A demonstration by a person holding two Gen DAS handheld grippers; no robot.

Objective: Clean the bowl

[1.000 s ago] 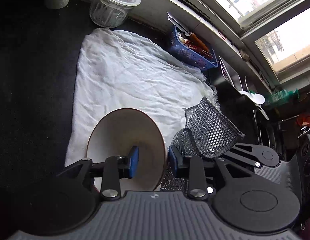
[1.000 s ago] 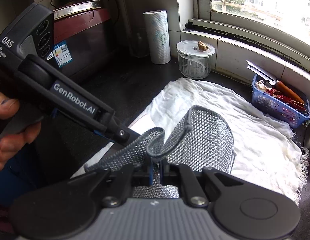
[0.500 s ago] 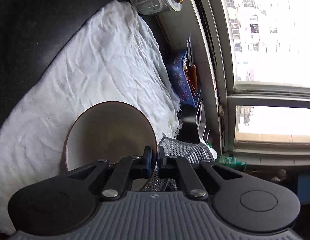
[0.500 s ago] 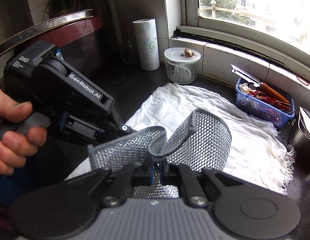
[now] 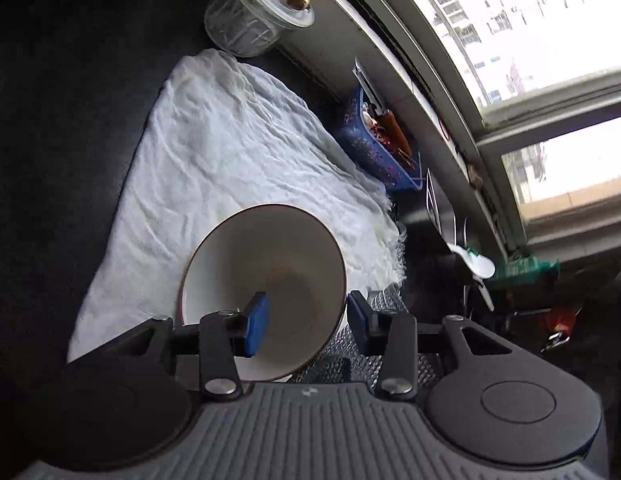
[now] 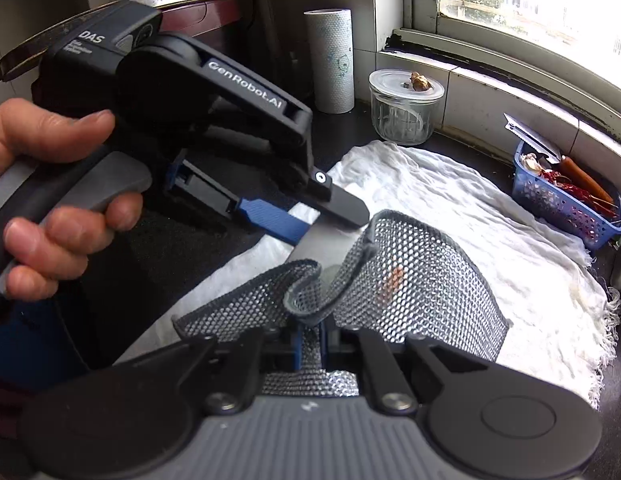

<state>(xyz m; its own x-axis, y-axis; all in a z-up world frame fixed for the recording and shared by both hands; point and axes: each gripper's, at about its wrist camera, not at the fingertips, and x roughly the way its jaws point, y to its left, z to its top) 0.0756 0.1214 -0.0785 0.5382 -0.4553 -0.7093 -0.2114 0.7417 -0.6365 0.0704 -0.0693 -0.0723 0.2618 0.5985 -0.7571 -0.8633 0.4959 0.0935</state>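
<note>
Two grippers are working over a white cloth (image 5: pixel 238 168) that is covering the dark worktop (image 5: pixel 62 128). Near the cloth's front edge a bowl (image 5: pixel 266 264) is sitting, and the left gripper (image 5: pixel 306 320) is straddling its rim: one blue pad is hanging inside, the other outside, and the jaws are opening, pressing on nothing. The right gripper (image 6: pixel 310 340) is clamping tight on a grey mesh scrubber (image 6: pixel 410 292), which is folding over in limp loops just beside the bowl.

Pale, glazed and brown-rimmed, the bowl is looking like ceramic: stiff, fairly heavy, smooth enough to slip between pads, and likely to chip if knocked. Its thin rim is probably offering the best hold, one pad on each face. Soft, crumpled cloth underneath should be cushioning it and checking any slide, while the scrubber is looking light, floppy and rough
</note>
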